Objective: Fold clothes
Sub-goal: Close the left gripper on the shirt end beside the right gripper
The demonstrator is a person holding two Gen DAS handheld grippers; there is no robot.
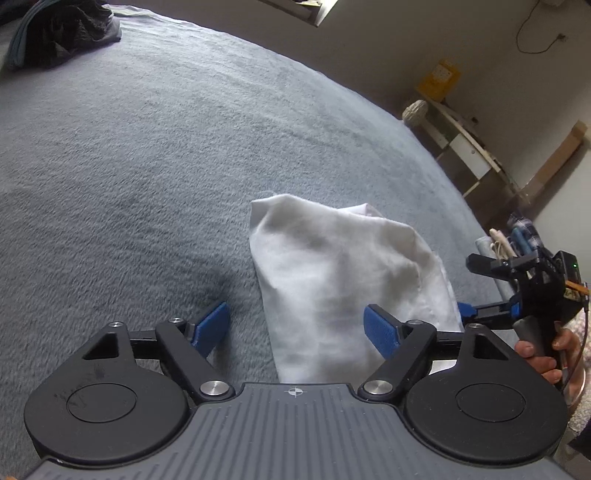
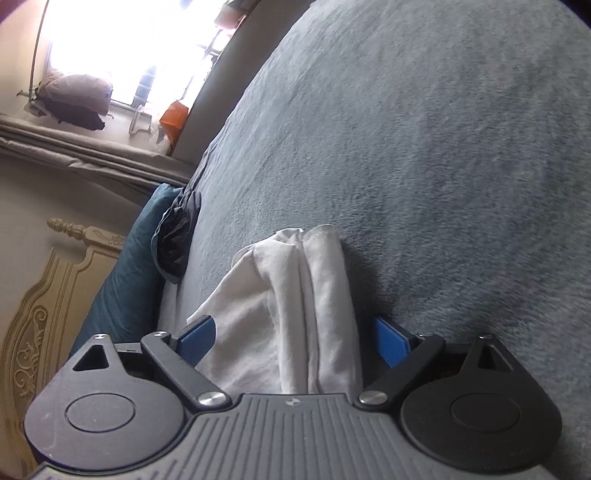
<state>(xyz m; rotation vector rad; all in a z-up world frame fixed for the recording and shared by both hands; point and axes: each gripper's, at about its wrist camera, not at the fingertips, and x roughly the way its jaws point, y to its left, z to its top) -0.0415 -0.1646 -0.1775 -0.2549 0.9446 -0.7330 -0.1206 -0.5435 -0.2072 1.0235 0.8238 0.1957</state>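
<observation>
White garment (image 1: 347,280): folded into a narrow bundle, lying on the grey-blue blanket (image 1: 147,147) that covers the bed.
Left claw (image 1: 299,328): jaws apart over the garment's left edge — one blue pad above the cloth, neither pressing.
Right claw (image 2: 295,339): spread wide — the bundle lies between its pads, not squeezed.
Dark clothes (image 1: 59,33): heaped at the bed's far corner.

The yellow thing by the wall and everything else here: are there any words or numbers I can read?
None can be read in either view.
Yellow box: some marking on its front, too blurred to read.
Left gripper and right gripper: only a small crosshair sign on each body, no letters.
White cloth and grey blanket: no print visible.
</observation>
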